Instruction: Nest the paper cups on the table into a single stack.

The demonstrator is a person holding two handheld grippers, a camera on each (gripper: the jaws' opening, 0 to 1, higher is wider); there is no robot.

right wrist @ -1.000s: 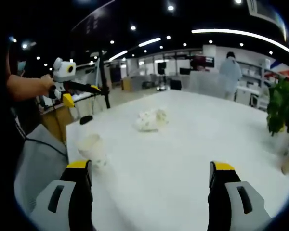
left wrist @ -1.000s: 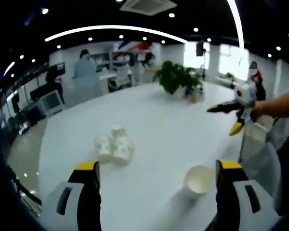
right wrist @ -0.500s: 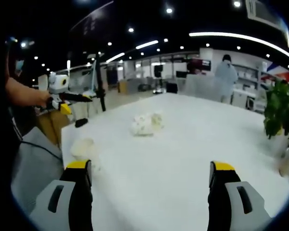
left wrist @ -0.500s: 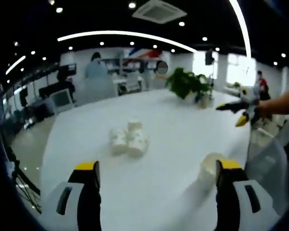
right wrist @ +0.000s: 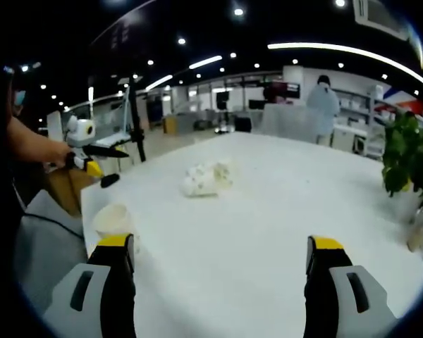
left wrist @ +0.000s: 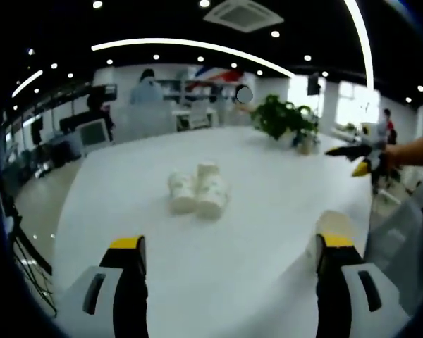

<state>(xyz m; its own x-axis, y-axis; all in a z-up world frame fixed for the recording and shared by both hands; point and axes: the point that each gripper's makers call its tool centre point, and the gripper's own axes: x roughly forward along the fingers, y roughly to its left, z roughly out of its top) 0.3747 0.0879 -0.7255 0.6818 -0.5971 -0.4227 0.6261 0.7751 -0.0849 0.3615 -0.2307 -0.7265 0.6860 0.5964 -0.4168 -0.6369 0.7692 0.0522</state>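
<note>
Three white patterned cups (left wrist: 197, 193) lie clustered on the table (left wrist: 268, 183); a fourth cup (right wrist: 113, 220) stands apart. Both grippers' jaws gape wide, empty.

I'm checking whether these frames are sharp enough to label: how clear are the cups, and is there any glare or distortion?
Left gripper view: the cluster of cups is soft and its print unreadable; the ceiling light strips bow from fisheye distortion. Right gripper view: the cluster is a pale blur, the lone cup washes into the bright white table, and the plant is blurred at the edge.
</note>
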